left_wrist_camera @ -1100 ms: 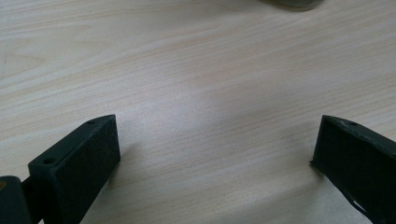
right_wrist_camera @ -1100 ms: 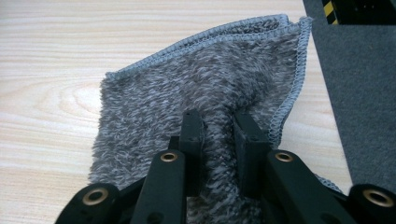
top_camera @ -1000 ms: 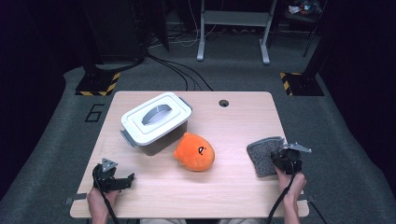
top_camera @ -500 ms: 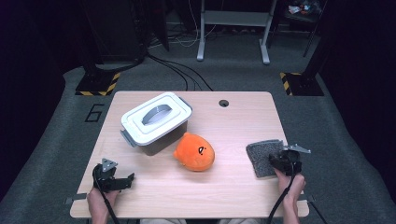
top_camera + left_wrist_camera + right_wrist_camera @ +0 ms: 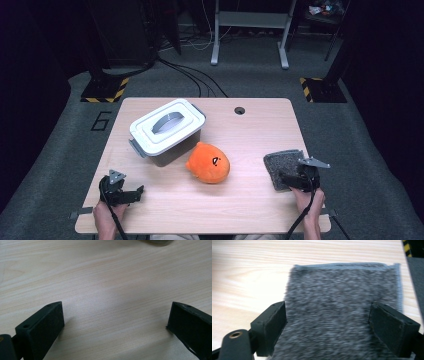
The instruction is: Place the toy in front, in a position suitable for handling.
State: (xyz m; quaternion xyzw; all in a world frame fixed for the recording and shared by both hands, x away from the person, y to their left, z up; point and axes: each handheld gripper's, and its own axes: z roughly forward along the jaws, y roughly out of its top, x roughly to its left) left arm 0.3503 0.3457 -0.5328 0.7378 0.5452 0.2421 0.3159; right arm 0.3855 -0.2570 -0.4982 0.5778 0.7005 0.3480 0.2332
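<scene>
A grey fuzzy cloth (image 5: 279, 166) lies flat near the table's right front edge. My right gripper (image 5: 289, 180) sits low over its near end. In the right gripper view the cloth (image 5: 342, 302) spreads between and beyond the jaws of the right gripper (image 5: 328, 315). Those jaws have just been opening and now stand wide apart, their pads off the cloth. My left gripper (image 5: 136, 193) rests at the front left. The left gripper (image 5: 117, 315) is open over bare wood.
An orange plush toy (image 5: 209, 162) lies mid-table. A grey box with a white handled lid (image 5: 167, 129) stands behind it to the left. The wooden table (image 5: 250, 135) has a cable hole (image 5: 239, 110) at the back. Dark floor and stands surround it.
My right gripper has edged slightly left and back toward the person over the cloth. The left gripper, the plush toy and the box have stayed put.
</scene>
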